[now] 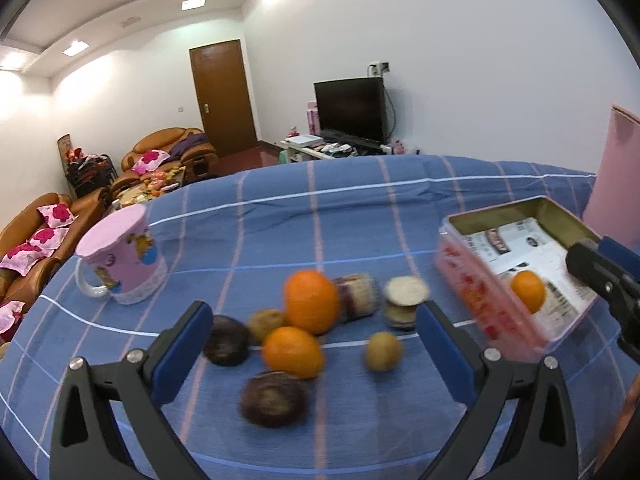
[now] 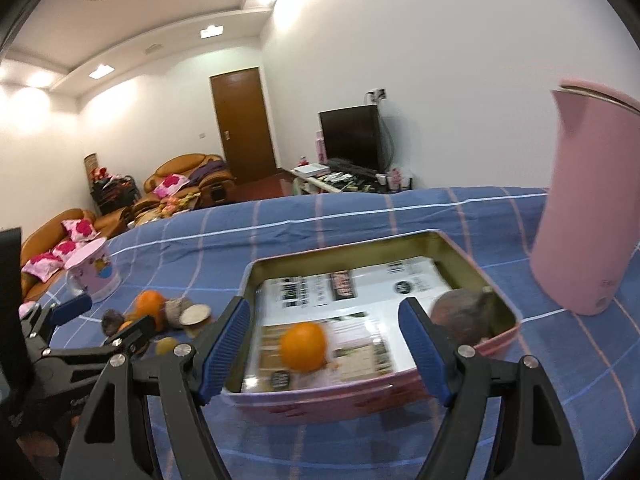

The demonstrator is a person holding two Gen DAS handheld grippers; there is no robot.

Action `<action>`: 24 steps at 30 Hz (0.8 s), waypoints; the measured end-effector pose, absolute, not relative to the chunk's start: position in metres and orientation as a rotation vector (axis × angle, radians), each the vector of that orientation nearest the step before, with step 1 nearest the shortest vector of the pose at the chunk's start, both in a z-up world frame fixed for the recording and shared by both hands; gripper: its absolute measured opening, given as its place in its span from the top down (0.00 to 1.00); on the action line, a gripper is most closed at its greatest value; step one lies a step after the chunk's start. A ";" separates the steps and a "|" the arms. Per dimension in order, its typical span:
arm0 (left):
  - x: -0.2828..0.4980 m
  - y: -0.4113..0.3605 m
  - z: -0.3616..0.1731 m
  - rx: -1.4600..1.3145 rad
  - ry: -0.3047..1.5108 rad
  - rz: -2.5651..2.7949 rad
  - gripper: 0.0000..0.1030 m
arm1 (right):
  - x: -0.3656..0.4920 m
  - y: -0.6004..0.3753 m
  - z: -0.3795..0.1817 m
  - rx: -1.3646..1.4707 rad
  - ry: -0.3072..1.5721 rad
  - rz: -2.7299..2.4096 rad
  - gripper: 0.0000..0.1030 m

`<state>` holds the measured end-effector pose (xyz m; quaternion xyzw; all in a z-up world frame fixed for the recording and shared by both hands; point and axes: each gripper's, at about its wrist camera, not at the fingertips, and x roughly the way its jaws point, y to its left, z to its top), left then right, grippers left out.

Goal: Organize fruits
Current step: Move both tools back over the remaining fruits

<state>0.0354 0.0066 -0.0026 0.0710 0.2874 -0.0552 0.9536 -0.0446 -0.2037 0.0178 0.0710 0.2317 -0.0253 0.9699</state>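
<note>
Up close, both grippers gape wide and empty: the left gripper (image 1: 314, 344) over loose fruit (image 1: 294, 352) on the cloth (image 1: 280, 216), the right gripper (image 2: 324, 344) over the tin (image 2: 320, 402). Only the right view shows a brown fruit (image 2: 456, 312) in the tin's far corner behind the orange (image 2: 303, 346).

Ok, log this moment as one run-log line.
left gripper: open, over loose fruit | right gripper: open, over pink tin | tin holds: orange, dark fruit | tablecloth: fruit remaining
</note>
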 end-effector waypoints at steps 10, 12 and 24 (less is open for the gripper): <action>0.059 0.083 -0.004 0.052 0.648 -0.009 0.00 | -0.036 -0.131 0.014 0.065 0.509 0.099 0.25; 0.063 0.098 -0.004 0.045 0.655 0.043 0.00 | -0.032 -0.118 0.011 0.052 0.537 0.129 0.25; 0.080 0.142 -0.019 0.016 0.751 0.123 0.00 | -0.002 -0.033 -0.015 -0.015 0.742 0.330 0.25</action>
